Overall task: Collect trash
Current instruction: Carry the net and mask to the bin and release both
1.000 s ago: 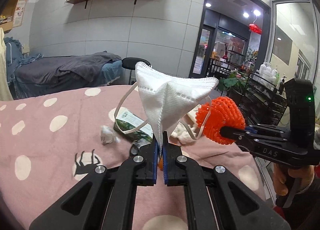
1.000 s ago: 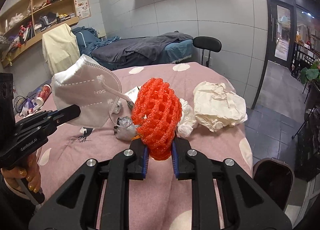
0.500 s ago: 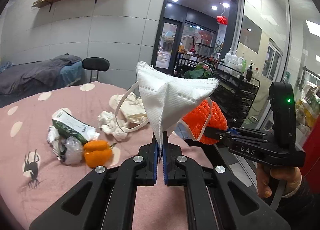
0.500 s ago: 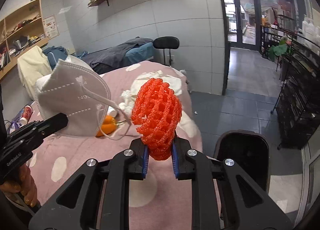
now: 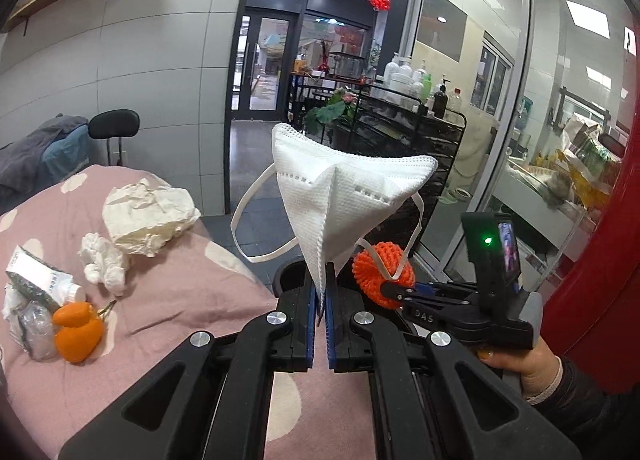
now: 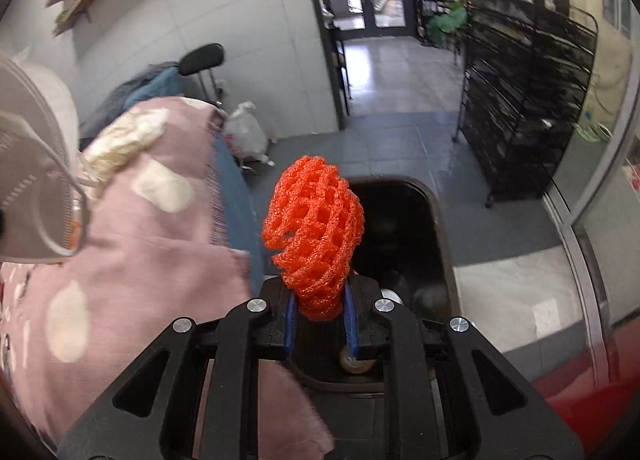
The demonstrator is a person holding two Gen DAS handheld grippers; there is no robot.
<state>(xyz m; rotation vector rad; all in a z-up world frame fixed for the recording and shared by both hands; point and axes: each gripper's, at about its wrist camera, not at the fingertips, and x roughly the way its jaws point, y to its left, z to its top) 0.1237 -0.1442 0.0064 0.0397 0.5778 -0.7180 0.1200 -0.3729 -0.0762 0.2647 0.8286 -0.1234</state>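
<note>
My left gripper (image 5: 319,292) is shut on a white face mask (image 5: 344,196) and holds it upright past the bed's right edge. My right gripper (image 6: 320,300) is shut on an orange foam net (image 6: 314,228), held over the open black trash bin (image 6: 436,220) on the floor beside the bed. The net (image 5: 382,272) and the right gripper also show in the left wrist view, just right of the mask. The mask shows at the left edge of the right wrist view (image 6: 36,164).
On the pink spotted bedcover (image 5: 180,292) lie crumpled paper (image 5: 148,216), a white tissue (image 5: 104,264), a green-white carton (image 5: 40,280), a plastic wrapper (image 5: 36,332) and an orange pepper (image 5: 78,332). A black wire rack (image 6: 528,100) stands right; a white bag (image 6: 246,132) lies on the floor.
Both grippers have swung right, off the bed, with the mask and the net still held. The right gripper now tilts down over the bin, which has come close below it.
</note>
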